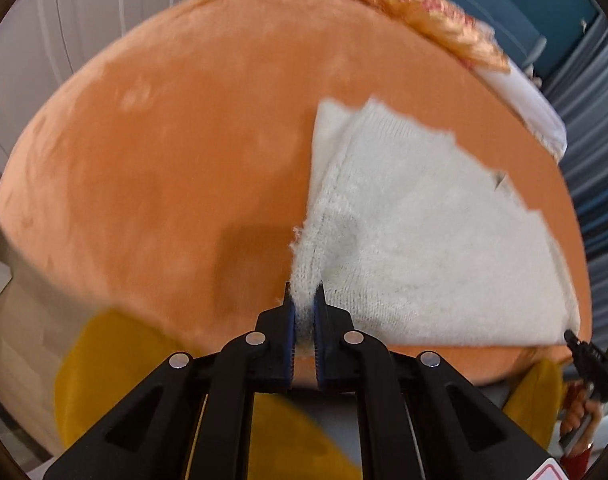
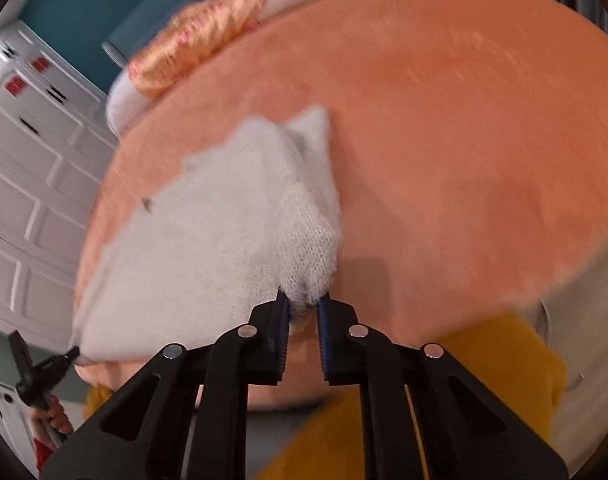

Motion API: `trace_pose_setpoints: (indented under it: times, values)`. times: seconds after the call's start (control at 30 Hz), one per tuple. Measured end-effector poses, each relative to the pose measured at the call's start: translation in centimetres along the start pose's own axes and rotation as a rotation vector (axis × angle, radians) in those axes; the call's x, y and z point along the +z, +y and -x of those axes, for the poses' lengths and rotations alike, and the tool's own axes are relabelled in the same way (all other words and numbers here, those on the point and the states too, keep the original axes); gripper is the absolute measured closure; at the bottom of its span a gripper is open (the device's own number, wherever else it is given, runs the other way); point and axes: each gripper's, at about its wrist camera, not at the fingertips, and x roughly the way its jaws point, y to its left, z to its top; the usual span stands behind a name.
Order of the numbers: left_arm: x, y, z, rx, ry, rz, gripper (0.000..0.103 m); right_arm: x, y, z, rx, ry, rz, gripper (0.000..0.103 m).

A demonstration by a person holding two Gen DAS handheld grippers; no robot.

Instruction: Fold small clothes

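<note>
A small white knit garment (image 1: 415,232) lies on an orange plush bed cover (image 1: 164,140). My left gripper (image 1: 304,292) is shut on its near left corner, with knit bunched between the blue pads. In the right wrist view the same garment (image 2: 208,240) spreads to the left, and my right gripper (image 2: 304,300) is shut on its near right corner. The right gripper also shows at the lower right edge of the left wrist view (image 1: 583,352), and the left gripper at the lower left of the right wrist view (image 2: 44,368). Both views are motion-blurred.
An orange-gold patterned cloth (image 1: 423,12) lies on white bedding (image 1: 531,108) at the far side of the bed. A yellow garment (image 2: 495,372) hangs below the near edge. White panelled doors (image 2: 28,184) stand to the left, and a teal wall (image 2: 144,0) behind.
</note>
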Motion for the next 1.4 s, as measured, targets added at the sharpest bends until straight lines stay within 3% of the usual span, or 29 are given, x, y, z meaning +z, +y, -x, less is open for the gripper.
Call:
trace_pose_setpoints:
  times: [0.1,0.17,0.27,0.33,0.37,0.43,0.5,0.63,0.8,0.83,0.87,0.9,0.93,1.03,1.13,1.2,1.3,1.33,1.4]
  values:
    - [-2.4,-0.1,-1.5,0.041,0.038,-0.024,0.096,-2.0,-0.7,-1.6,-0.058,0.09,0.023,0.091]
    - [-2.8,-0.5,-1.1,0.023,0.0,0.001,0.091,-2.0,-0.8,-1.3,-0.107,0.085,0.013,0.091]
    - [-1.5,-0.6,1.2,-0.036,-0.088,0.068,0.081,-0.6,-0.7,1.4,-0.13,-0.016,-0.015,0.068]
    - [0.3,-0.9,2.9,-0.076,-0.154,0.091,0.059,1.1,0.3,3.1,-0.125,-0.102,0.004,0.05]
    - [1.3,-1.2,3.5,-0.088,-0.186,0.096,0.056,2.0,0.9,3.7,-0.122,-0.135,0.024,0.048]
    - [3.6,-2.0,3.5,-0.103,-0.224,0.094,0.041,3.9,2.2,4.1,-0.118,-0.19,0.062,0.03]
    - [5.8,-2.7,2.8,-0.111,-0.242,0.1,0.04,5.9,3.7,3.5,-0.096,-0.231,0.08,0.026]
    - [9.9,-4.8,-1.3,-0.109,-0.201,0.116,0.037,9.0,5.0,-0.1,-0.077,-0.224,0.093,0.022]
    - [12.2,-5.9,-8.4,-0.084,-0.05,0.123,0.038,11.0,6.4,-6.5,-0.102,-0.132,0.092,0.022]
    - [12.1,-6.1,-9.3,-0.078,-0.043,0.12,0.042,11.1,6.5,-7.1,-0.107,-0.118,0.103,0.024]
    - [11.9,-6.3,-9.6,-0.076,-0.049,0.102,0.05,11.2,7.1,-8.3,-0.107,-0.09,0.134,0.035]
    - [12.0,-6.9,-9.9,-0.06,-0.044,0.049,0.091,11.1,7.6,-8.9,-0.104,-0.067,0.16,0.074]
    - [12.2,-7.2,-9.8,-0.056,-0.033,0.023,0.096,11.0,8.1,-8.9,-0.102,-0.053,0.182,0.096]
    - [12.7,-7.2,-5.9,-0.096,-0.14,-0.003,0.097,11.4,8.7,-3.7,0.021,-0.22,0.162,0.097]
    - [13.4,-6.9,-2.7,-0.076,-0.245,-0.015,0.098,11.8,7.6,0.2,0.053,-0.359,0.11,0.097]
    - [13.9,-6.5,-4.3,-0.039,-0.23,-0.022,0.097,12.3,6.0,-2.2,-0.032,-0.308,0.108,0.097]
    - [13.2,-5.5,-10.4,0.054,-0.091,-0.019,0.097,11.8,3.2,-10.3,-0.194,-0.088,0.108,0.097]
    - [12.5,-4.9,-11.8,0.056,-0.079,0.002,0.097,11.4,3.0,-10.8,-0.201,-0.09,0.111,0.098]
    - [12.3,-4.9,-11.1,0.052,-0.109,0.009,0.097,11.4,3.9,-8.9,-0.171,-0.139,0.091,0.097]
